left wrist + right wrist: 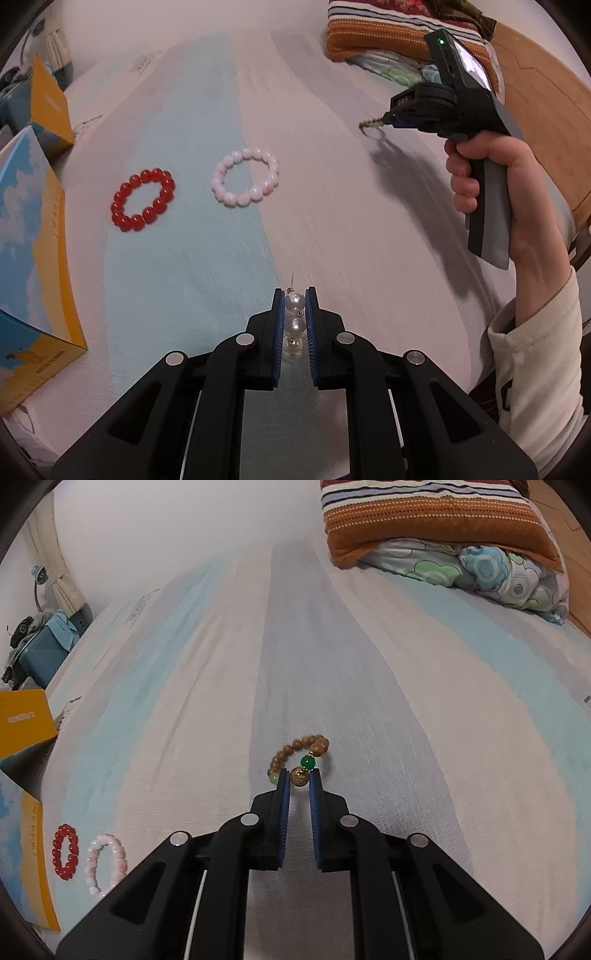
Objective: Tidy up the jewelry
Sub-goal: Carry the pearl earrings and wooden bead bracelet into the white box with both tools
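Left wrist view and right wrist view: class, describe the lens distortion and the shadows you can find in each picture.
Left wrist view: fisheye bends the box edges and darkens the corners; the right gripper, holding the wooden bracelet, casts a soft shadow on the bedsheet below. Right wrist view: sheet stripes bow outward, the pillow curves, and the bracelet throws only a faint shadow.

Both the left gripper [294, 302] and right gripper [299, 777] angle downward, jaws nearly closed.
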Demonstrator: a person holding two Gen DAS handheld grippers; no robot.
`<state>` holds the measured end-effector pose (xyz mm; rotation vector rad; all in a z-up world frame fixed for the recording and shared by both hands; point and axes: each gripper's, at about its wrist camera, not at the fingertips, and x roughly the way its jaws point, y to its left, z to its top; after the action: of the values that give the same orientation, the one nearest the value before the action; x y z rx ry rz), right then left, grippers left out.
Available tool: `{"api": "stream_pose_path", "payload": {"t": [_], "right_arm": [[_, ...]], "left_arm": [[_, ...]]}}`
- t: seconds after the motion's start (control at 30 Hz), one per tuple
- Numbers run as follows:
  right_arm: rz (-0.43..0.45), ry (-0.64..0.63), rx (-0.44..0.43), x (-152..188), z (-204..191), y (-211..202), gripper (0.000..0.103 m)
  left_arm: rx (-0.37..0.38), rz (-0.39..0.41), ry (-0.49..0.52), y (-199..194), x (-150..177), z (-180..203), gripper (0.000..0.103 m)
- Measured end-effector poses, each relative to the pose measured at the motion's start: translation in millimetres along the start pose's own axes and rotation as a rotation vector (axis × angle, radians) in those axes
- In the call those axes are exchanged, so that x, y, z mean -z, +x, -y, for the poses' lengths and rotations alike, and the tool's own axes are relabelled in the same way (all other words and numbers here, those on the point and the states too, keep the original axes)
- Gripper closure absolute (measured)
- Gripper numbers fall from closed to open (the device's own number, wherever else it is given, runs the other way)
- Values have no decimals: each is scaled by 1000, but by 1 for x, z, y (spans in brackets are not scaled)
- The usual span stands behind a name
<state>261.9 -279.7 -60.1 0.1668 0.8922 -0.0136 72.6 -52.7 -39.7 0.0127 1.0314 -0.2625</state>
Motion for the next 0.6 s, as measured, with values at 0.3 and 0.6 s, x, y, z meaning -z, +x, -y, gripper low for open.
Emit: {"api": "stream_pose_path", "payload": {"t": [0.3,0.6], "right_arm": [[42,-3,-32,-5,1,-25,93],[62,-20,-43,2,-3,-47,93]], "left_arm": [[-2,43,-37,-21,-16,-9,92],[-28,73,-51,-31,-35,-15,92]]}}
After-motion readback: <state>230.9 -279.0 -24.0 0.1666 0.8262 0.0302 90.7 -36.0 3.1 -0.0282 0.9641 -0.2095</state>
